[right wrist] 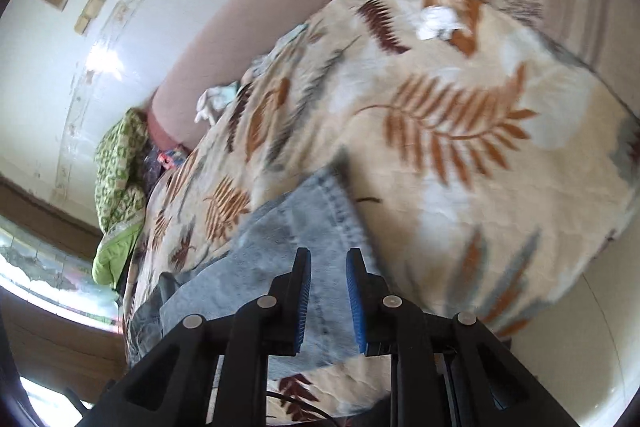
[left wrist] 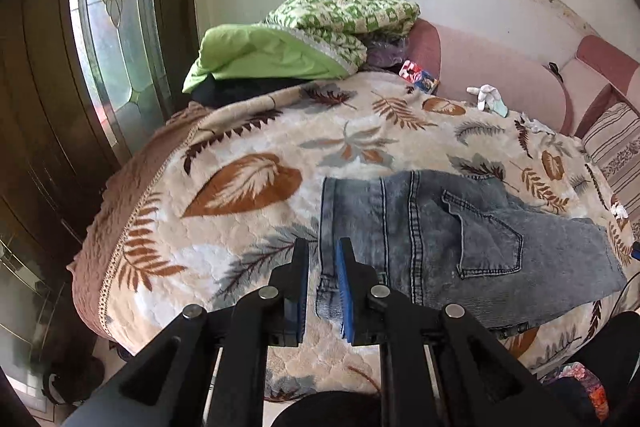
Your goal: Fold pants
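Observation:
Grey-blue denim pants (left wrist: 448,239) lie flat on a bed covered by a leaf-patterned blanket (left wrist: 248,183), back pocket up, waistband toward the left. My left gripper (left wrist: 323,247) is open and empty, its fingertips hovering over the waistband's near corner. In the right wrist view the pants (right wrist: 288,259) lie on the same blanket (right wrist: 440,99), and my right gripper (right wrist: 329,259) is open and empty above the leg end. That view is blurred.
Folded green quilts (left wrist: 312,39) are piled at the bed's far left corner. A pink headboard (left wrist: 492,75) runs along the back. A small white cloth (left wrist: 488,97) and a striped pillow (left wrist: 612,143) lie near it. A wooden door with glass (left wrist: 104,27) stands at the left.

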The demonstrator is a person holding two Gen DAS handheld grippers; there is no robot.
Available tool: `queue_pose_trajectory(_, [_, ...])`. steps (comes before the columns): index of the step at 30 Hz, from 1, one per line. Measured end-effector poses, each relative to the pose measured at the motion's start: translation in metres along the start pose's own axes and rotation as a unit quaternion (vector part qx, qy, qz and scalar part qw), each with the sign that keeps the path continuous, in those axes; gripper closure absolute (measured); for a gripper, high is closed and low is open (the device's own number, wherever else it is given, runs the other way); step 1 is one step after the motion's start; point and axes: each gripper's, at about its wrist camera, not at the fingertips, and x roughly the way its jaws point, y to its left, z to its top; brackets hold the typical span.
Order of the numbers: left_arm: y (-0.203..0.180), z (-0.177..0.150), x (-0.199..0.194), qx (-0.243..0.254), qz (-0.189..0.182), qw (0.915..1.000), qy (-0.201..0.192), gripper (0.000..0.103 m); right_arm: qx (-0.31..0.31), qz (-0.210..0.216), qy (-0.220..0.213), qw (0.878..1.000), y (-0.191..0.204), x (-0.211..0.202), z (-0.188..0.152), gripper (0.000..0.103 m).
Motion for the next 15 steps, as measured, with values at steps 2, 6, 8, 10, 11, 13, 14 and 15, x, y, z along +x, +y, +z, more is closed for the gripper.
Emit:
queue_pose_trajectory(2, [-0.004,0.007,-0.007,-0.003,-0.027,0.9996,-0.011,0.088,-0.014,0.013,0.019,1.000,0.018,0.022,-0.002,0.082])
queue_pose_trajectory(6, [-0.034,0.021,0.007,0.006,-0.083,0.9965,-0.002,0.081,-0.029,0.047,0.073,0.996,0.055,0.070,-0.009,0.082])
queue_pose_trajectory(8, [-0.057,0.024,0.024,0.004,-0.116,0.9932,0.016,0.070,-0.043,0.049,0.090,0.994,0.070,0.092,-0.018,0.082])
queue_pose_trajectory(10, [-0.082,0.024,0.048,0.007,-0.144,0.9887,0.044,0.062,-0.055,0.035,0.104,0.992,0.076,0.108,-0.025,0.082])
queue_pose_trajectory(11, [-0.093,0.023,0.062,0.010,-0.152,0.9865,0.061,0.062,-0.056,0.025,0.107,0.992,0.076,0.114,-0.027,0.082])
queue_pose_trajectory(13, [-0.114,0.018,0.086,0.012,-0.162,0.9820,0.096,0.062,-0.061,0.003,0.106,0.992,0.072,0.122,-0.029,0.081])
queue_pose_trajectory(14, [-0.123,0.014,0.097,0.013,-0.165,0.9797,0.113,0.062,-0.061,-0.004,0.108,0.992,0.070,0.127,-0.027,0.082])
queue_pose_trajectory(15, [-0.129,0.010,0.107,0.014,-0.165,0.9779,0.128,0.062,-0.055,-0.005,0.113,0.992,0.066,0.131,-0.026,0.084])
